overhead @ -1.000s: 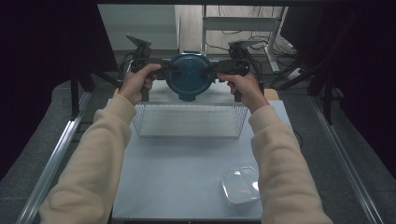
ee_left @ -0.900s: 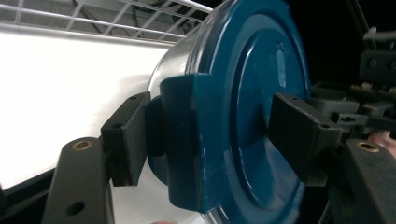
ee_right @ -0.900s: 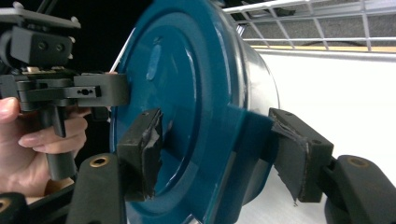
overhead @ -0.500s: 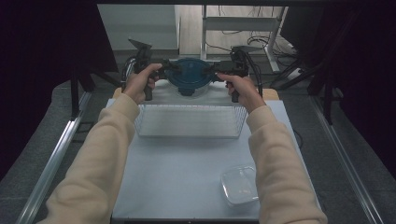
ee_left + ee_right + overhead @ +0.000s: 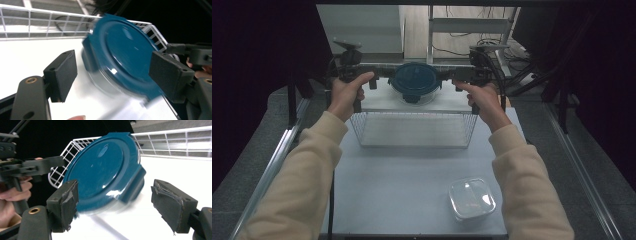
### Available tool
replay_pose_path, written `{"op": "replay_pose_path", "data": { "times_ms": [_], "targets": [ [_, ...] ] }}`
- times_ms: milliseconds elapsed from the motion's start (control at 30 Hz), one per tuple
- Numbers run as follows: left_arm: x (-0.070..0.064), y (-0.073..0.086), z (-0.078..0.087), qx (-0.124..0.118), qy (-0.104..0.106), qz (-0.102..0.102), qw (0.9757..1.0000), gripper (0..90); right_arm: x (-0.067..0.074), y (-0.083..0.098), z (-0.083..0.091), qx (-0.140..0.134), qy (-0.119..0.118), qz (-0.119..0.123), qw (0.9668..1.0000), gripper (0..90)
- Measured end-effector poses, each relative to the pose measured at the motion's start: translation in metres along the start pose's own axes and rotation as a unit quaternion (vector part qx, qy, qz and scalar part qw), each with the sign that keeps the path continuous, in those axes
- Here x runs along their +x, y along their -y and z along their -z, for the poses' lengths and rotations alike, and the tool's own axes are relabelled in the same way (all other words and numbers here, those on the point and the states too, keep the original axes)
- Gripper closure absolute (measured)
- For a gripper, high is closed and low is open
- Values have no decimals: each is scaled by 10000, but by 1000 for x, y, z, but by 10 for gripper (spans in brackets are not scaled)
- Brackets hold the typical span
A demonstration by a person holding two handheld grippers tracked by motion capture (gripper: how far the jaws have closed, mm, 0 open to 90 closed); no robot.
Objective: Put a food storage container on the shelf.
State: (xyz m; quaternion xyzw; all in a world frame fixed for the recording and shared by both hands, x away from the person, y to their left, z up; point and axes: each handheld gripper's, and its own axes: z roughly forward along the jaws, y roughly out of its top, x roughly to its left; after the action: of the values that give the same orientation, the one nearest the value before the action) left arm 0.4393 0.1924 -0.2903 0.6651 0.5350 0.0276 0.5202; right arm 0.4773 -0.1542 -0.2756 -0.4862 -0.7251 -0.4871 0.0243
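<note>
My two grippers are either side of the tub (image 5: 414, 83), a round clear one with a blue lid (image 5: 125, 57), and it sits at the far end of the table (image 5: 412, 200), beyond the wire basket (image 5: 412, 129). Left gripper (image 5: 373, 79) on its left flank, right gripper (image 5: 457, 80) on its right. Both sets of jaws have just been opening. In the left gripper view the pads (image 5: 63, 72) stand spread, the tub's edge in the gap between them, not squeezed. Same story in the right gripper view: pads (image 5: 65, 200) wide apart, lid rim between them, one pad close against it but I can't tell whether it touches.

So I read this as the let-go after setting the tub down. To do it well, I'd get both pairs of jaws fully off the lid before I pull away, so no pad snags the rim tabs. Then draw each gripper straight out sideways, both together, so the tub isn't nudged or spun. The tub looks blurred at its base in both gripper views, so I can't say it has settled flat; I'd go gently. Mind the basket just in front of my hands. The small square box (image 5: 471, 199) near me is well out of the way.
</note>
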Motion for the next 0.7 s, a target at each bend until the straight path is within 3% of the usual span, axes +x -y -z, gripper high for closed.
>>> {"op": "replay_pose_path", "data": {
  "times_ms": [167, 333, 433, 567, 600, 700],
  "targets": [
    [-12, 28, 29, -95, 162, -236, 9995, 221, 10, 26, 26, 7, 107, 443, 9990, 212],
    [-21, 64, 50, -68, 241, -665, 9975, 223, 14, 59, 46, 36, 257, 879, 9958, 214],
    [-24, 84, 55, -8, 273, -866, 9959, 248, 16, 82, 57, 12, 202, 1127, 9934, 214],
    [-26, 116, 59, 27, 141, -1145, 9933, 274, 16, 113, 68, -10, 349, 1507, 9880, 224],
    [-27, 129, 57, 89, 102, -1252, 9920, 288, 15, 121, 70, 0, 356, 1546, 9873, 231],
    [-27, 145, 54, 217, -1, -1403, 9899, 314, 7, 143, 74, 27, 357, 1564, 9870, 240]
  ]
}}
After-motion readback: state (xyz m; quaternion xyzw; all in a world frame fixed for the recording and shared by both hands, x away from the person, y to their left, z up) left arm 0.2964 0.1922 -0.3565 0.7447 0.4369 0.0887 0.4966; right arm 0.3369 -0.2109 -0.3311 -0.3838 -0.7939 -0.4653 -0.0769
